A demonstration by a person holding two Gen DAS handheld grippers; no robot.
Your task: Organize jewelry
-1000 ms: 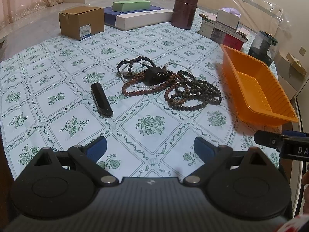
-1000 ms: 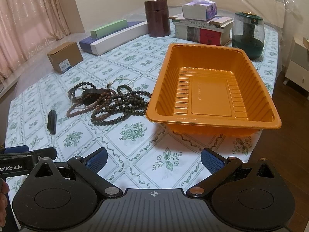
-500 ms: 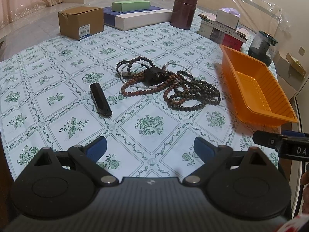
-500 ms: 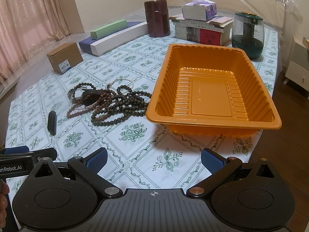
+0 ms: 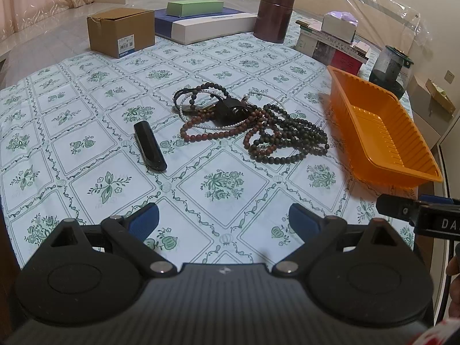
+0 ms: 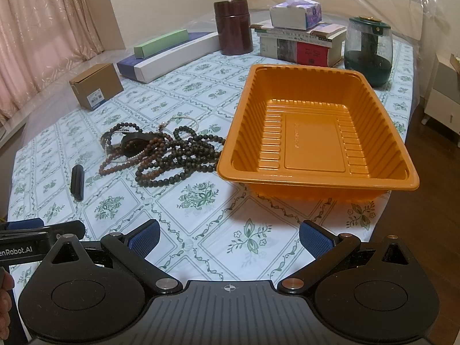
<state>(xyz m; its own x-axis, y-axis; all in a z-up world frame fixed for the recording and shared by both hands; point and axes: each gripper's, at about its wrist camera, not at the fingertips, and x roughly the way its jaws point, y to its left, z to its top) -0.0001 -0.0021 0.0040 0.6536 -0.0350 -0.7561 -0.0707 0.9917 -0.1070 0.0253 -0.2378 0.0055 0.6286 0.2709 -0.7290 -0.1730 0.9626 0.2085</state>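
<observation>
A tangled pile of bead necklaces (image 5: pixel 253 128), dark, brown and white, lies mid-table around a small black piece; it also shows in the right wrist view (image 6: pixel 164 155). An empty orange tray (image 6: pixel 313 132) stands right of the pile, its rim touching the beads; it also shows in the left wrist view (image 5: pixel 382 132). A slim black case (image 5: pixel 149 146) lies left of the pile, also seen in the right wrist view (image 6: pixel 77 181). My left gripper (image 5: pixel 222 220) is open and empty, near the table's front. My right gripper (image 6: pixel 228 237) is open and empty, before the tray.
At the back stand a cardboard box (image 5: pixel 120 36), a white-and-blue long box with a green box on it (image 5: pixel 201 23), a dark brown canister (image 5: pixel 274 14), a book stack with tissues (image 6: pixel 299 37) and a dark green glass jar (image 6: pixel 368 50). The table edge runs right of the tray.
The left wrist view has shifted slightly, so the pile and tray sit a little lower left. Both grippers stay open and nothing on the table has moved.
</observation>
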